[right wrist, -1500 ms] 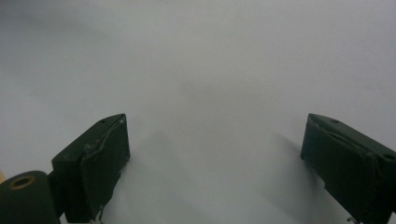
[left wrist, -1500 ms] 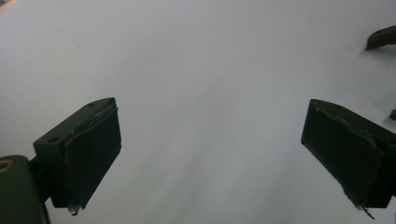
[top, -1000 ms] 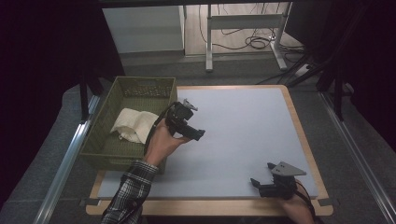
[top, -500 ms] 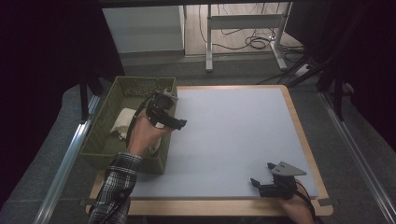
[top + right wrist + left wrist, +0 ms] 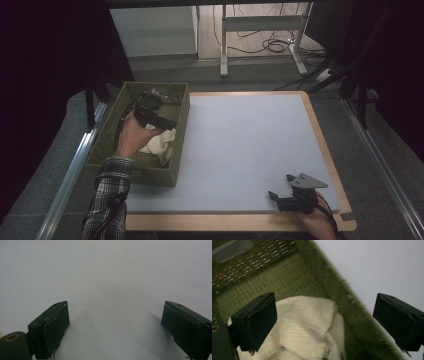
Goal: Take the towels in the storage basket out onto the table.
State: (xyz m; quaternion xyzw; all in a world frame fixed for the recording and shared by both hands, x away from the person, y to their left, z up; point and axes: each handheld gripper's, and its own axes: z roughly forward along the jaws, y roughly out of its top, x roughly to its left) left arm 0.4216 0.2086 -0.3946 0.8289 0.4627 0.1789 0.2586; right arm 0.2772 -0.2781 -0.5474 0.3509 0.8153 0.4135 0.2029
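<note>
Hovering our left claw (image 5: 324, 322) over the cream cloth (image 5: 297, 332) in the green basket (image 5: 177, 150).
We hold its jaws wide apart, gripping nothing; the cloth lies crumpled in the basket's near half, at the tabletop's (image 5: 240, 145) left edge. Our right claw (image 5: 281, 192) rests gaping and empty at the near right.

I see the cloth (image 5: 159, 143) left of centre in the high view, a cream piece crumpled in a loose heap inside the green basket (image 5: 177, 150), against its right wall. In the left gripper view the cloth (image 5: 304, 327) sits at lower centre, ribbed, with small blue-grey marks, folds bunched.
</note>
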